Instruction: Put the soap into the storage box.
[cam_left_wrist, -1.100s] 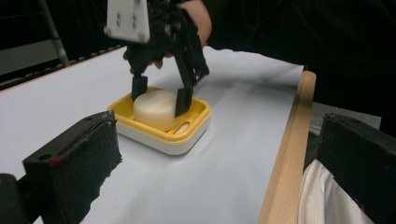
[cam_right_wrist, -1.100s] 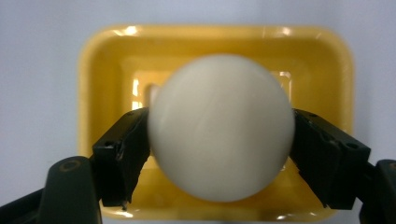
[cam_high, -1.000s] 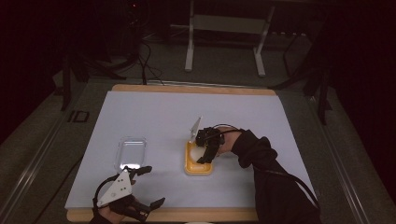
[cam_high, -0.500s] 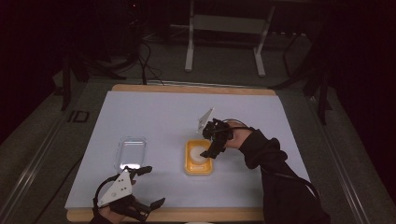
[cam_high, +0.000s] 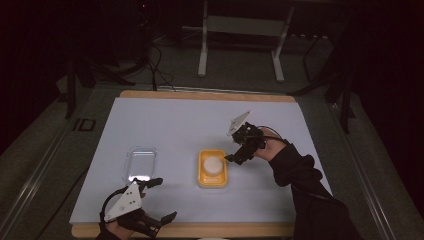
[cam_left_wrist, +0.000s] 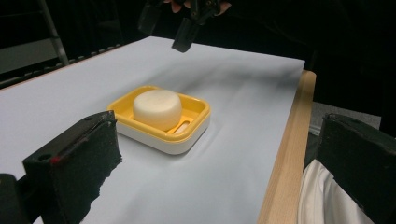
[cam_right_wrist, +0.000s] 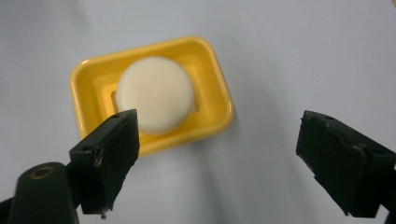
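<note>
A yellow soap dish (cam_high: 202, 176) sits near the middle of the white mat, with a round white soap bar (cam_high: 212, 164) lying in it. My right gripper (cam_high: 235, 149) hovers just right of and beyond the dish, open and empty. In the right gripper view the soap bar (cam_right_wrist: 155, 93) and the dish (cam_right_wrist: 219, 95) lie below and ahead of the wide-apart jaws (cam_right_wrist: 219, 154). My left gripper (cam_high: 162, 199) rests open near the table's front edge, left of the dish. The left gripper view looks across at the dish (cam_left_wrist: 196, 116), the soap (cam_left_wrist: 157, 108) and the right gripper (cam_left_wrist: 168, 28) above them.
A clear plastic tray (cam_high: 140, 163) lies left of the dish, just beyond my left gripper. The mat (cam_high: 175, 125) covers a wooden table (cam_high: 210, 95) whose front edge (cam_left_wrist: 280, 154) runs close to my left gripper. Metal stand legs (cam_high: 202, 45) rise behind the table.
My right gripper has lifted off the yellow dish and drawn back to the right, leaving the soap in the dish. The left gripper has stayed put.
</note>
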